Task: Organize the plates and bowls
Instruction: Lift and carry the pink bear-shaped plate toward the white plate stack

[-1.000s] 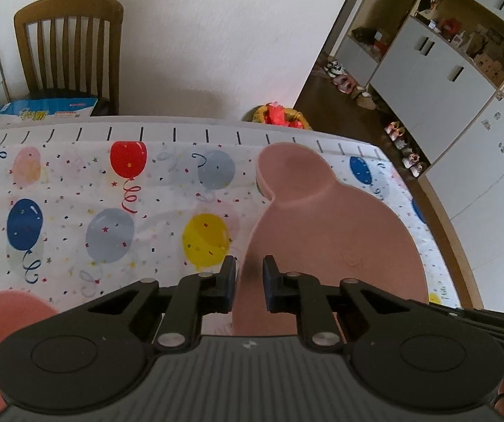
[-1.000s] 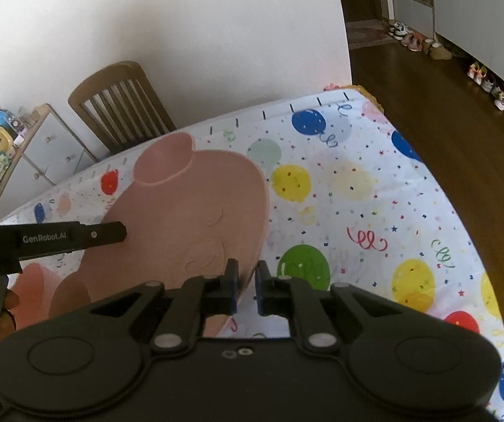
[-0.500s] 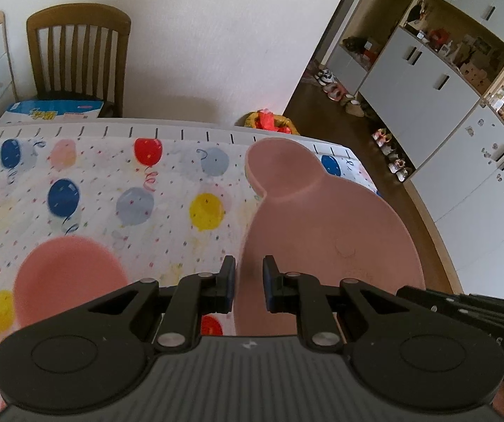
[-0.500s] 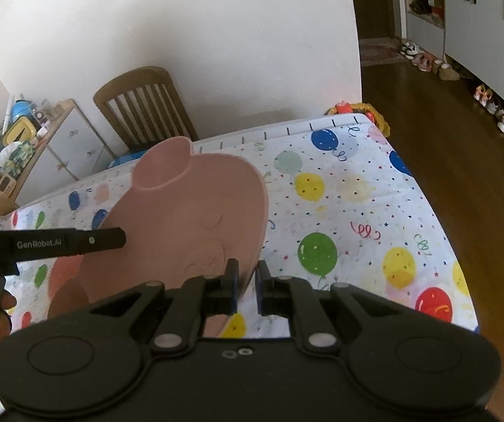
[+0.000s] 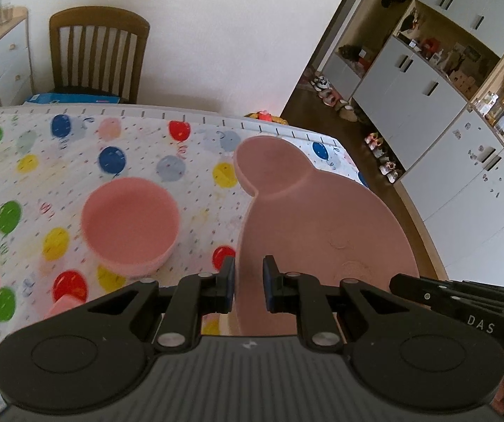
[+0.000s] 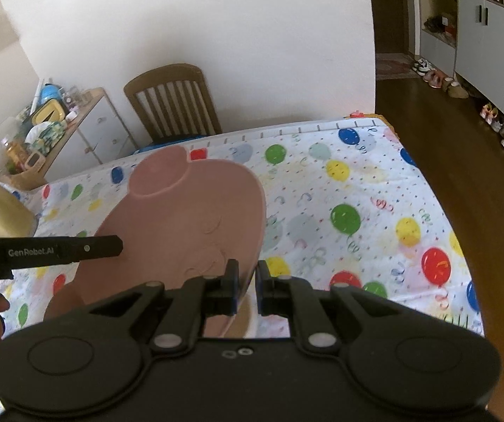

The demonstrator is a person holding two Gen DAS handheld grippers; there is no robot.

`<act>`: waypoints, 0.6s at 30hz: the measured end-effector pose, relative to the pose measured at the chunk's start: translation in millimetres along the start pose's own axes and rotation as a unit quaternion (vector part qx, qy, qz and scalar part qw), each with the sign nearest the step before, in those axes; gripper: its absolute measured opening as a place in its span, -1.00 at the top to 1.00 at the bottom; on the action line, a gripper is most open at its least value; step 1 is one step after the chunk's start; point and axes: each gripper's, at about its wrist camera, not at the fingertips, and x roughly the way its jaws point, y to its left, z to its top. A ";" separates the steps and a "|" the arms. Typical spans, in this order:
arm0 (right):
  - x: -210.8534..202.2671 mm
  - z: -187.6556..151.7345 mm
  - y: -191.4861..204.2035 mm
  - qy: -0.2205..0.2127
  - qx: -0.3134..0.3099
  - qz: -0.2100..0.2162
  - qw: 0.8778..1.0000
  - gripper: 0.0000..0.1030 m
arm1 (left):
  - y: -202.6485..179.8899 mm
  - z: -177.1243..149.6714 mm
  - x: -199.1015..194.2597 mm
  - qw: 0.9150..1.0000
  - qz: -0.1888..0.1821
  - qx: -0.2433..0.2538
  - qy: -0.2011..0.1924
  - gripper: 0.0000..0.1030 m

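A pink bear-shaped plate with a round ear is held in the air above the balloon-print tablecloth. My left gripper is shut on its left rim. My right gripper is shut on its right rim; the plate also shows in the right wrist view. A pink bowl stands on the cloth to the left of the plate, below it. A small pink piece shows near the left gripper, mostly hidden.
The table carries a balloon-print cloth. A wooden chair stands behind its far edge. A drawer unit with clutter is at the left. White cupboards and shoes line the right wall.
Both grippers have lifted the bear plate higher and pulled back from the table. The pink bowl has come fully into the left wrist view, and more of the cloth shows.
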 end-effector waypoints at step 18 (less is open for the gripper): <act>-49.2 -86.6 86.8 0.003 -0.008 0.023 1.000 0.83 | 59.2 -93.1 -106.1 1.000 0.015 -0.002 0.002 0.70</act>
